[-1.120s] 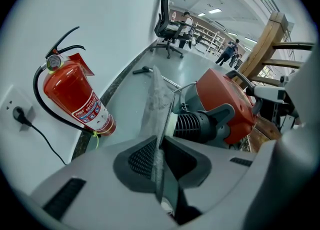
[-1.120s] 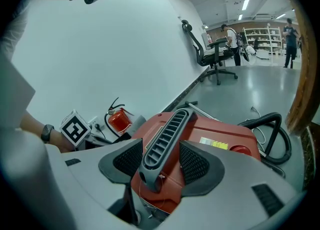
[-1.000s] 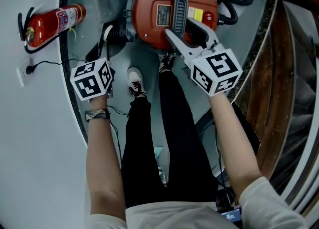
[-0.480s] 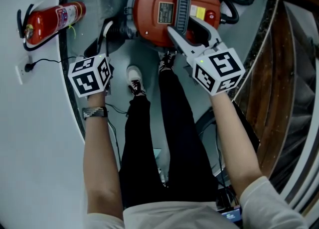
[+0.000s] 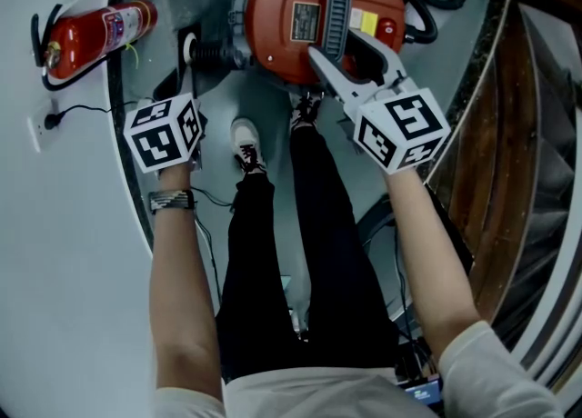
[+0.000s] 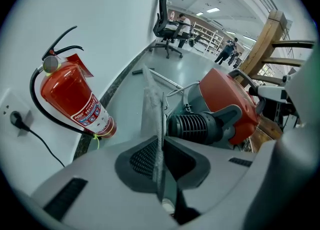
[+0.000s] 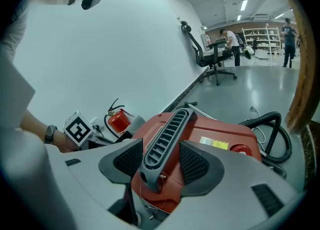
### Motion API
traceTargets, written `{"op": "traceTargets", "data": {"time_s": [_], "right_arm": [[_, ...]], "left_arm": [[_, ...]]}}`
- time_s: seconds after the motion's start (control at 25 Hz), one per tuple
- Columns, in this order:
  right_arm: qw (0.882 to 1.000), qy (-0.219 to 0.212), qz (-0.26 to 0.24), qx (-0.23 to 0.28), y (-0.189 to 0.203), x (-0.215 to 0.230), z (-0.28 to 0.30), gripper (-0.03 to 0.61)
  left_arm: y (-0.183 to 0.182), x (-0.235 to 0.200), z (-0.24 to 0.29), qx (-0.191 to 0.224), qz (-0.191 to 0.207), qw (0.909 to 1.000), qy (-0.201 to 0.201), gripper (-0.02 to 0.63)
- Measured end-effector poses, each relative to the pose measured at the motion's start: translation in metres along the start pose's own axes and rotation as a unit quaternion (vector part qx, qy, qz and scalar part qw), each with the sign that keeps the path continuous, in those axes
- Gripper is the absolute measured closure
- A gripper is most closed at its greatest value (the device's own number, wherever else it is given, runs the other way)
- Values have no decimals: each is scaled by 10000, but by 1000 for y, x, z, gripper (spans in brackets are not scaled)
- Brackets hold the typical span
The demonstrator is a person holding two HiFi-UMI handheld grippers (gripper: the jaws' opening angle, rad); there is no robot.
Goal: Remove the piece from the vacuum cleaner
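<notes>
**Thin piece seen edge-on, vacuum partly hidden**

The left gripper (image 6: 161, 146) has just been closing its jaws and now pinches one thin grey piece (image 6: 151, 99). The piece shows edge-on, so its shape is unclear; it stands just beside the ribbed hose socket (image 6: 192, 126). The right gripper (image 7: 162, 161) stands open astride the handle (image 7: 167, 129) of the one red vacuum cleaner (image 7: 220, 136), whose base is hidden. One fire extinguisher (image 6: 75, 99) sits by the wall.
</notes>
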State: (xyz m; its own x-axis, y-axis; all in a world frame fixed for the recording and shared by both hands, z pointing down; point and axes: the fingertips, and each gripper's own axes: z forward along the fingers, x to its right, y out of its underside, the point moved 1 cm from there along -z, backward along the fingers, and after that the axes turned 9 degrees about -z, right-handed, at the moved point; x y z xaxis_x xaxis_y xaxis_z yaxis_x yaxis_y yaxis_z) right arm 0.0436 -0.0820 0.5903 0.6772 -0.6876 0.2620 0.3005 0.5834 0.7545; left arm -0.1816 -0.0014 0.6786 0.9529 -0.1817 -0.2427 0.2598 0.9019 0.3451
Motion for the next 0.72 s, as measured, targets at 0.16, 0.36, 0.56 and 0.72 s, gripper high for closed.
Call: {"op": "traceTargets", "data": {"time_s": [0.16, 0.36, 0.56, 0.72], "right_arm": [[10000, -13, -4, -3, 0, 0, 1, 341], [10000, 4, -55, -63, 0, -1, 1, 341], [9993, 80, -312, -171, -3, -1, -2, 341], [9992, 228, -253, -219, 0, -1, -5, 341]], "left_arm": [[0, 1, 4, 26, 254, 9997, 50, 586], [6, -3, 1, -1, 283, 9996, -72, 587], [4, -8, -6, 68, 333, 9993, -140, 586], [3, -14, -16, 162, 406, 9990, -97, 586]]}}
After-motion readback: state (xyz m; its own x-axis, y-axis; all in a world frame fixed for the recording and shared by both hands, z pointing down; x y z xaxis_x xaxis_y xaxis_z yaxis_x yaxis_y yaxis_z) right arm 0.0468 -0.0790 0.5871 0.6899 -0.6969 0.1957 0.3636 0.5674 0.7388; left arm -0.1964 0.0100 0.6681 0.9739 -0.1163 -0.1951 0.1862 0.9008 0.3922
